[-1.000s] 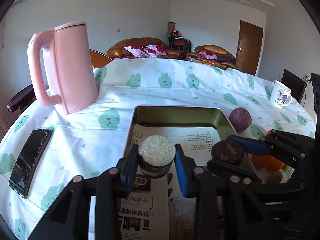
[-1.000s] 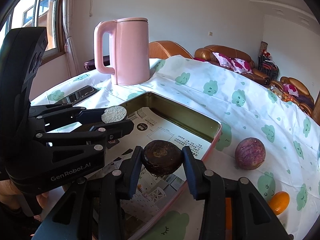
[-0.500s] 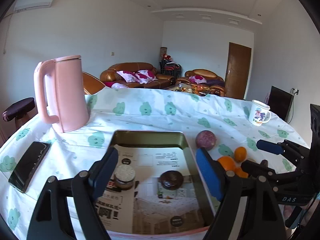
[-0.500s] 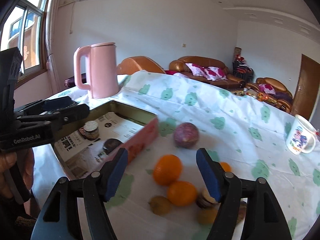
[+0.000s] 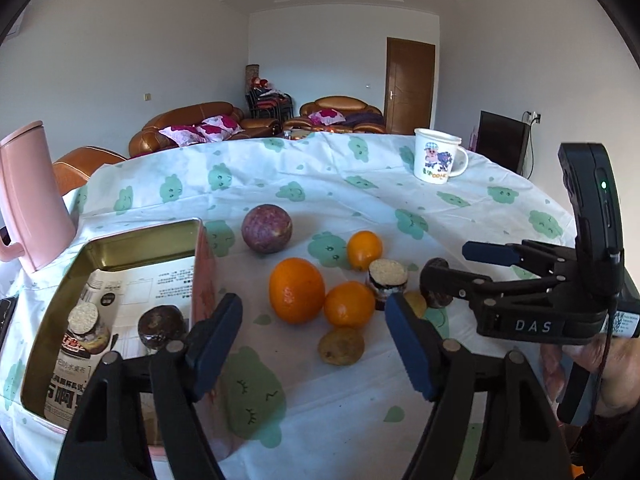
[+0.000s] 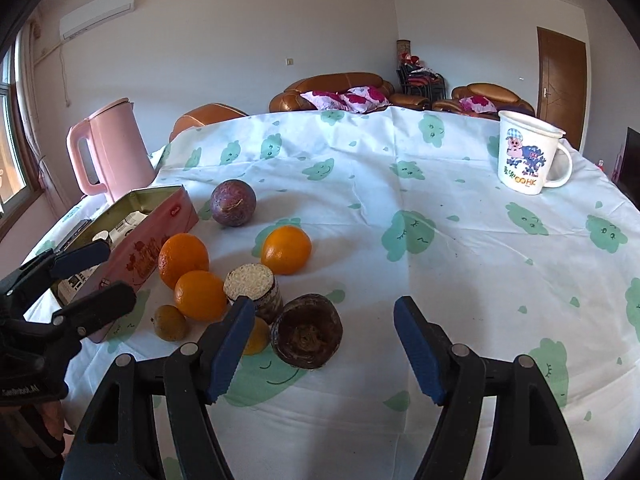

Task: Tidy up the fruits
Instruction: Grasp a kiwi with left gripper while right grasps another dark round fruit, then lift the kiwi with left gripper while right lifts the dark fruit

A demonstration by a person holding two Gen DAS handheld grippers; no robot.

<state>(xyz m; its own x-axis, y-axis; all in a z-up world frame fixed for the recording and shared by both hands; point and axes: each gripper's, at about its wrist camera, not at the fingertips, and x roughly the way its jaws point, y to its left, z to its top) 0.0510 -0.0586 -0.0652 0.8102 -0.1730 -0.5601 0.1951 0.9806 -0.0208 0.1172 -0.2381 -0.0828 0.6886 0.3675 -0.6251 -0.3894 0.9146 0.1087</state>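
Observation:
The pink tin box (image 5: 140, 236) holds a white-topped fruit piece (image 5: 86, 326) and a dark brown fruit (image 5: 162, 326). To its right on the cloth lie a purple passion fruit (image 5: 266, 229), three oranges (image 5: 296, 290), a second white-topped piece (image 6: 252, 284), a small brown fruit (image 5: 341, 346) and a dark hollow fruit (image 6: 306, 332). My left gripper (image 5: 312, 332) hovers before the oranges, its jaws closing with nothing pressed between them. My right gripper (image 6: 322, 320) stands open and holds nothing; the dark hollow fruit lies just ahead of its left finger.
A pink kettle (image 6: 112, 152) stands behind the tin at the far left. A printed white mug (image 6: 528, 152) sits at the back right. A dark phone (image 5: 6, 316) shows at the left edge. A person's hand (image 5: 612, 364) holds the right gripper.
A second ago each gripper was shut on a fruit over the tin. Both let go inside it, opened, and swung right to the fruit pile.

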